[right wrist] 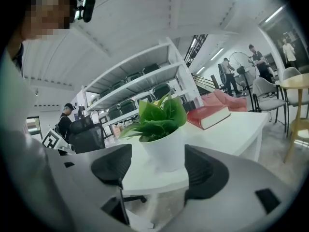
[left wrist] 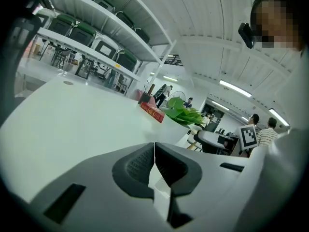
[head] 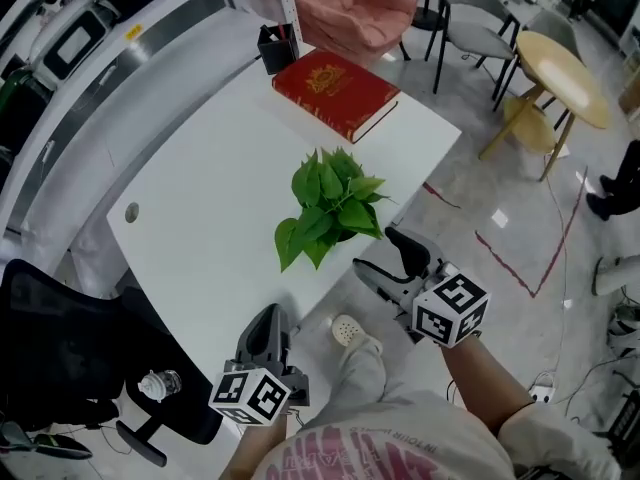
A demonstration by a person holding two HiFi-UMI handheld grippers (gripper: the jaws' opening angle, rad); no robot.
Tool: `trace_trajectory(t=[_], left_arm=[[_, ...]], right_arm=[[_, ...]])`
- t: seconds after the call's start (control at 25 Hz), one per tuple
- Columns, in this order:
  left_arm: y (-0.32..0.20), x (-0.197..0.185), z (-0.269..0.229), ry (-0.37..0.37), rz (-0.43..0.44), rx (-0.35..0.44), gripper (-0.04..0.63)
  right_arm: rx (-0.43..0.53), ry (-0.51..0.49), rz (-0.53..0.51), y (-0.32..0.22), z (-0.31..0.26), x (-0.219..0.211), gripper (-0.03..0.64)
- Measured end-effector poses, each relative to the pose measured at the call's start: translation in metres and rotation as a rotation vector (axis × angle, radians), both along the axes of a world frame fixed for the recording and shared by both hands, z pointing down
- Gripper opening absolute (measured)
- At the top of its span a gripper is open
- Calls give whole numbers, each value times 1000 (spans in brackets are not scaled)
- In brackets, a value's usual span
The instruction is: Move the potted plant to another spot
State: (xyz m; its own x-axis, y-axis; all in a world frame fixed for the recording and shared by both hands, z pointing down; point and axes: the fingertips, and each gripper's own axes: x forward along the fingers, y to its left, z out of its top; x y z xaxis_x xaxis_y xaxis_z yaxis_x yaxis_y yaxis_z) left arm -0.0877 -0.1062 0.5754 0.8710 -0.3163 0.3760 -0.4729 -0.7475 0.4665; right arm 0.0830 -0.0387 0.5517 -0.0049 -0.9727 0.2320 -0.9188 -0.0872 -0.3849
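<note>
Right gripper (head: 385,256) gapes; potted plant (head: 330,206) hugs table (head: 220,158) edge.

Bench (head: 215,168): white top, rectangular, set at an angle in the head view, bare over most of its surface.

Items resting on it:
- Potted plant (head: 330,208): green leaves in a white pot, upright, near the edge closest to the person.
- Red book (head: 335,90): hardback with a gold emblem, closed, lying flat at the far end.
- Black box (head: 277,48): upright at the far corner, just beside the book.
- Round cap (head: 131,212): small and pale, set in the top near the left edge.
</note>
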Motion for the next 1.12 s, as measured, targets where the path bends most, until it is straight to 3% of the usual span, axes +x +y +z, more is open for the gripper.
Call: trace_trajectory(t=[0.44, 1.12], left_arm=[[-7, 4, 18, 2, -1, -24, 25], [-15, -1, 20, 21, -25, -19, 25]], right_arm=[[16, 140, -10, -44, 14, 3, 543], [23, 199, -5, -89, 18, 4, 571]])
